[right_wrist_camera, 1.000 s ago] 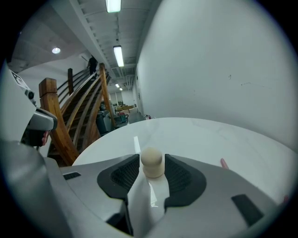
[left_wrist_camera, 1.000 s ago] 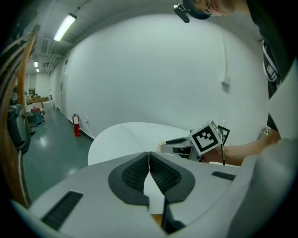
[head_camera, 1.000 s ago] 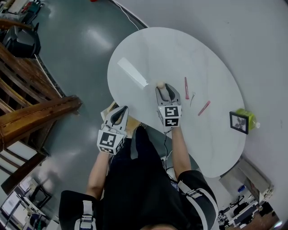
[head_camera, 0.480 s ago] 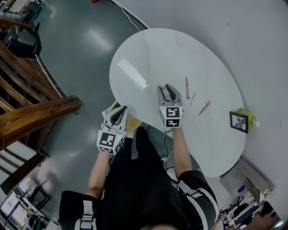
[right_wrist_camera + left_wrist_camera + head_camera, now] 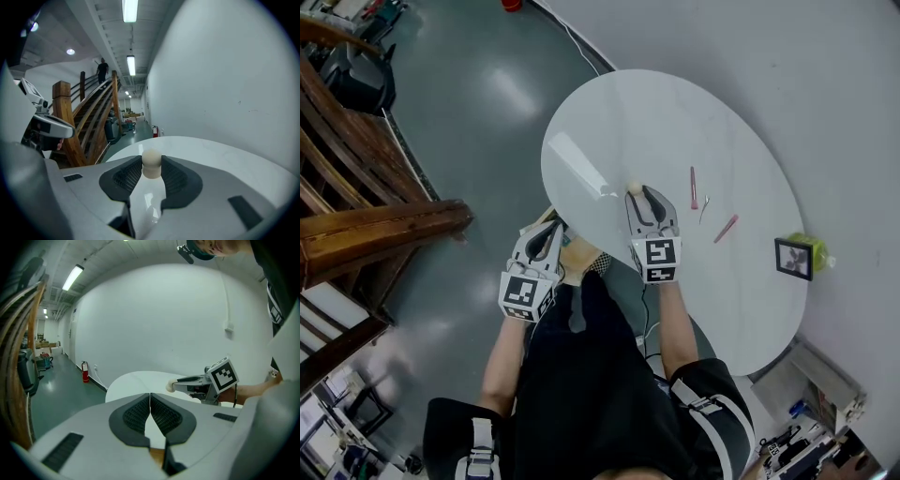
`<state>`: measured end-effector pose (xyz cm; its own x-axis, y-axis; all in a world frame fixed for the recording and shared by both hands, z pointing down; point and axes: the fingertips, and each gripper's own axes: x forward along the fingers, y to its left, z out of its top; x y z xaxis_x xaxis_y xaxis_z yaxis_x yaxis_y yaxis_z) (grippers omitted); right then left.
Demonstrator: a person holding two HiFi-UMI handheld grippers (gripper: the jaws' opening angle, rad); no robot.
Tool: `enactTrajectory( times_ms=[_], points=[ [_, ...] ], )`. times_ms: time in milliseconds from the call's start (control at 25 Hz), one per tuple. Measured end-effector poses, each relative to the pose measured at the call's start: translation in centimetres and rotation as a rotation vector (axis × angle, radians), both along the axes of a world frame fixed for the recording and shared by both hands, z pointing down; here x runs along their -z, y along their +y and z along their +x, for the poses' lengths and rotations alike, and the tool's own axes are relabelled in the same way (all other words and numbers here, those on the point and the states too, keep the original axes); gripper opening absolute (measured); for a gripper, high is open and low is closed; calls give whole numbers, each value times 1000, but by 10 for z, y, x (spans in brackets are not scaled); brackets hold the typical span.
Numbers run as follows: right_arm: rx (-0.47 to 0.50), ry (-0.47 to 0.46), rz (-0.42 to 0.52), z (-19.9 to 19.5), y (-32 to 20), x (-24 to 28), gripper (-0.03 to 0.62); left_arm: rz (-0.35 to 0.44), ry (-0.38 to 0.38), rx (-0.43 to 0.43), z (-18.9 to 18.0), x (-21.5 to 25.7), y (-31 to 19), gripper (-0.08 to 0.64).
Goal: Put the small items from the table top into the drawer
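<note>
My right gripper (image 5: 637, 194) hangs just above the round white table (image 5: 609, 122), shut on a small cream rounded piece (image 5: 634, 188). In the right gripper view that cream piece (image 5: 151, 164) sits pinched between the dark pads. My left gripper (image 5: 553, 228) is off the table's near-left edge, over an open wooden drawer (image 5: 581, 256); in its own view the left gripper (image 5: 150, 397) is shut with nothing in it. Two pink sticks (image 5: 693, 187) (image 5: 727, 228) and a thin metal pin (image 5: 703, 208) lie on the table right of the right gripper.
A small black picture frame (image 5: 793, 259) and a green object (image 5: 816, 247) stand at the table's right edge. A wooden staircase (image 5: 356, 206) rises at the left over a glossy grey floor. White wall runs behind the table.
The right gripper has risen off the table with the cream piece in it and come slightly toward the near edge. The left gripper has shifted a little beside the drawer.
</note>
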<state>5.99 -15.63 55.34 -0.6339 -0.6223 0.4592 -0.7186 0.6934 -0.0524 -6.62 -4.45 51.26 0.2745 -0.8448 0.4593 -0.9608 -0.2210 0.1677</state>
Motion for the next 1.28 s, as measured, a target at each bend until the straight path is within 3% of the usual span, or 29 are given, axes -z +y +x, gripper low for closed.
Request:
enactTrajectory(
  times_ms=[360, 800, 1280],
  points=[
    [105, -67, 50, -51, 58, 51, 146, 37, -27, 46, -34, 26, 38, 20],
    [234, -107, 68, -118, 134, 77, 144, 67, -31, 114, -79, 42, 96, 20],
    [344, -48, 5, -166, 188, 27, 144, 33, -14, 186, -120, 7, 148, 20]
  ],
)
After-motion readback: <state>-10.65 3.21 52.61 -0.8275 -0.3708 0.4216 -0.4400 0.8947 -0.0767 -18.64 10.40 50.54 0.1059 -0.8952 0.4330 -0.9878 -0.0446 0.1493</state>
